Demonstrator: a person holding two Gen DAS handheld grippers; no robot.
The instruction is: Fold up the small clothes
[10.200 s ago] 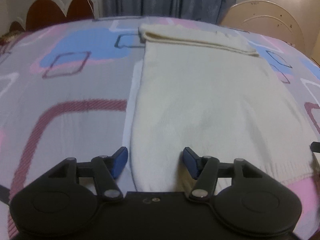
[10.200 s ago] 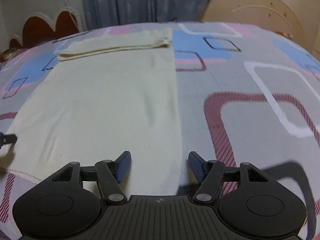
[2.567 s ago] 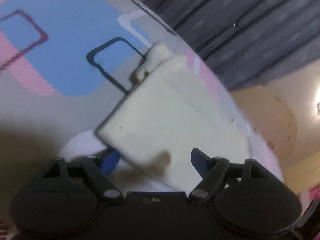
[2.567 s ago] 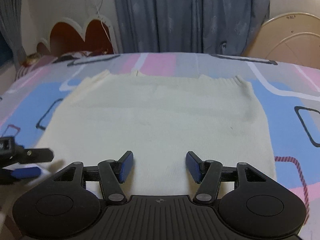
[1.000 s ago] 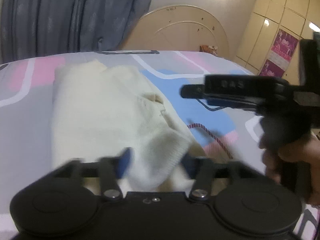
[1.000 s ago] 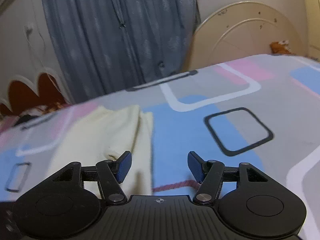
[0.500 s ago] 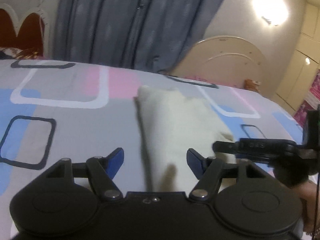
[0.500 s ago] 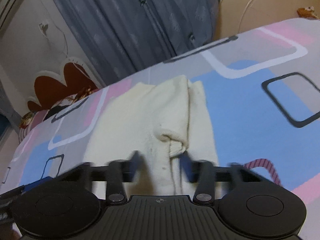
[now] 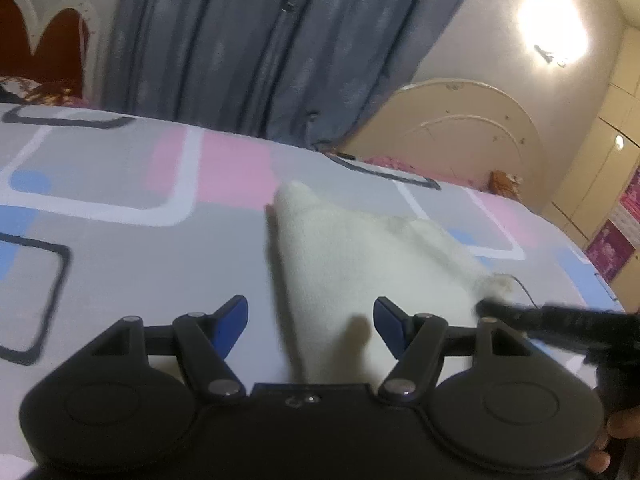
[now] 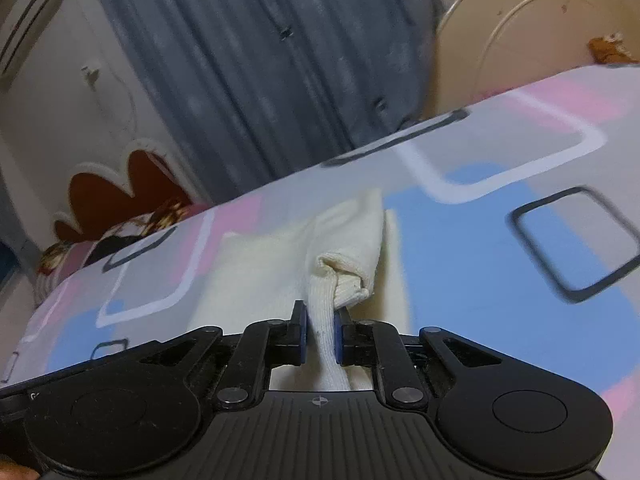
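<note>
The near end of the cream garment (image 9: 360, 276) is hidden behind the body of the left hand-held gripper (image 9: 310, 320). In the left wrist view the right hand-held gripper (image 9: 486, 307) is a motion-blurred dark bar, cut off at the picture's right edge. Only fingertips (image 9: 622, 428) of the hand holding it show there.

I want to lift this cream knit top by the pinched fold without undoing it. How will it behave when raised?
Likely floppy: the cream knit top bunches into a soft ridge where the right gripper is closing on it. Probably light, as it lies thin on the bedsheet. Loose layers may sag open; the left gripper stands open, gripping nothing.
</note>
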